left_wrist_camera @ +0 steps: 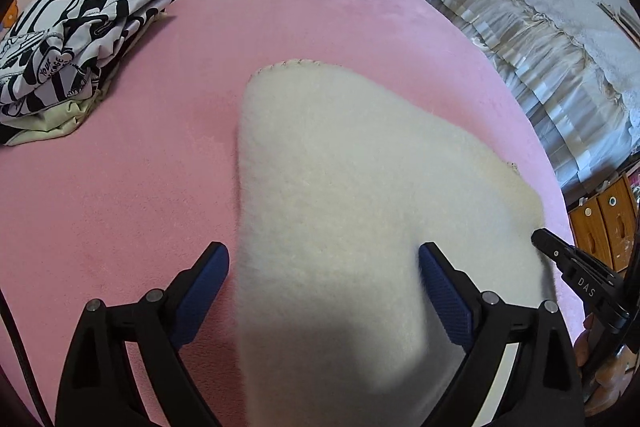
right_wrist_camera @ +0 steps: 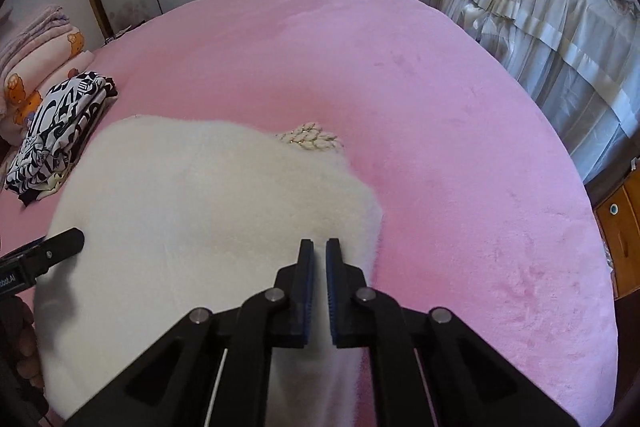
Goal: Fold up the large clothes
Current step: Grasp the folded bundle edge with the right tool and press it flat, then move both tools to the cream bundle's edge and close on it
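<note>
white fleece garment (left_wrist_camera: 340,187) on pink bed (left_wrist_camera: 140,187); left gripper (left_wrist_camera: 324,259) spread, right gripper (right_wrist_camera: 320,251) pressed together

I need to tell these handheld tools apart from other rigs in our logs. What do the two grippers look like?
Both are the same build: black plastic linkage arms with round silver pivot pins and two fingers faced with ribbed blue pads. The left gripper and the right gripper match in colour and shape. White lettering is printed on the side of each body; it is only partly readable. No sleeve is in view.
</note>
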The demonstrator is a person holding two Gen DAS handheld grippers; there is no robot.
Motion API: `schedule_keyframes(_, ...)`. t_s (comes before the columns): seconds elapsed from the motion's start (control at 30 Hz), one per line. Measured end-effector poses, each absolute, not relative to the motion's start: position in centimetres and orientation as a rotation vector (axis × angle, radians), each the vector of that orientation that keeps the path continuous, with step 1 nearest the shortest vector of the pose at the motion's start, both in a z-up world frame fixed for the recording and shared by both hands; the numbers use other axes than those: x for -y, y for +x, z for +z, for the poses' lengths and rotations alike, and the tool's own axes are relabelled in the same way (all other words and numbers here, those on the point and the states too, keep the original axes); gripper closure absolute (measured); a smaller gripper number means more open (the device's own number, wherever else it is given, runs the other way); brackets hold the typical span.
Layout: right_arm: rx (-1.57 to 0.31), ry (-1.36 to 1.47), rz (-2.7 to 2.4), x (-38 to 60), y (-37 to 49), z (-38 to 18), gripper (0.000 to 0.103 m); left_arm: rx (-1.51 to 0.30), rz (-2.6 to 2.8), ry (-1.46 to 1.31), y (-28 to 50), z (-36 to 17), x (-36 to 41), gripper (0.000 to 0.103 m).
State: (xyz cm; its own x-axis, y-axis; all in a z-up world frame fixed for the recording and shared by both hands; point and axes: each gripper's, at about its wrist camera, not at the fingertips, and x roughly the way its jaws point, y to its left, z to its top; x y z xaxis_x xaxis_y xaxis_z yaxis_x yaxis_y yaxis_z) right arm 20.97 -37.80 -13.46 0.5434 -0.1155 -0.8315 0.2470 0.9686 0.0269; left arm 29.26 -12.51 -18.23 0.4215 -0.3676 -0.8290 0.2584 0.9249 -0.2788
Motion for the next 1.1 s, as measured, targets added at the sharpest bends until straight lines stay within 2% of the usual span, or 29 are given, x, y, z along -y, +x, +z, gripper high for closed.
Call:
schedule_keyframes(0.3,-0.968,0.22,-0.227,37.8,20.1,-12.4,0.094,-1.066,-0.375,-0.014,28.2,-16.5,13.3,0.009)
schedule_keyframes(0.47,-0.977,0.27,-0.222,38.1,18.5,-11.5,0.084,-1.078,-0.351,0.018,26.8,-15.1,13.0,0.009)
schedule_keyframes(0.7,-0.969,0.298,-0.201,36.7,14.3,-10.2,0.082,-1.139,-0.324,0.033,23.5,-13.8,11.5,0.009)
schedule_keyframes(0.73,-0.965,0.294,-0.199,36.3,13.6,-9.9,0.079,-1.149,-0.324,0.031,22.9,-13.8,11.2,0.009)
schedule_keyframes(0.87,-0.952,0.277,-0.18,34.6,10.8,-8.9,0.058,-1.16,-0.341,0.031,20.1,-13.1,9.9,0.009)
schedule_keyframes(1.0,-0.944,0.245,-0.158,33.0,8.5,-8.0,0.055,-1.159,-0.369,0.028,17.2,-12.2,8.6,0.009)
schedule_keyframes(1.1,-0.937,0.225,-0.143,32.1,7.1,-7.3,0.044,-1.145,-0.387,0.04,15.2,-11.2,8.1,0.009)
